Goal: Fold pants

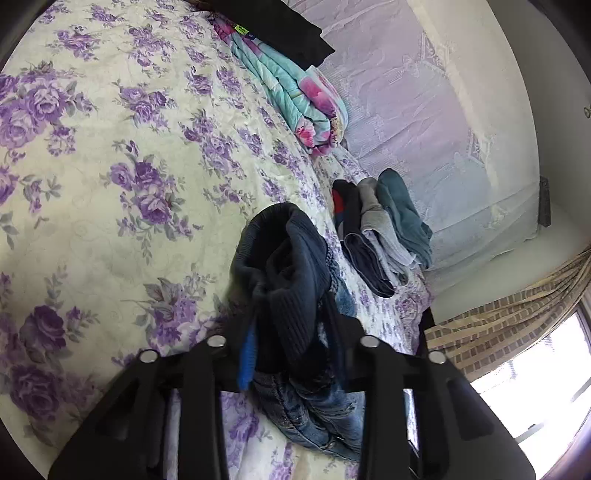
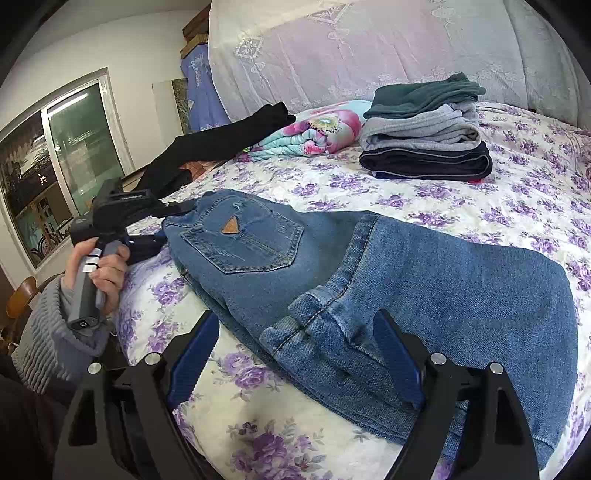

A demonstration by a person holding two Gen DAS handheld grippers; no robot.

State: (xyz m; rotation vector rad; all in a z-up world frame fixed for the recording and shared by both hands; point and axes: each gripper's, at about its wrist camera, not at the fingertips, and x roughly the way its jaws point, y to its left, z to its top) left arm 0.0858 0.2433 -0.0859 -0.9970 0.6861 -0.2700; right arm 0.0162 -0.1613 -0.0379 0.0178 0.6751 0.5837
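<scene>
Denim hem [image 2: 314,325] lies between the right gripper's [image 2: 295,350] wide jaws, while beside that hem the left gripper [image 1: 288,339] pinches only the jeans' [image 2: 369,266] bunched waistband, which could slip

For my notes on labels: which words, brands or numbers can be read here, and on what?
Nothing can be read.
Triangular patch on jeans pocket: too small.
Green tag by black garment: blurred.
Print on left tongs body: blurred.
</scene>
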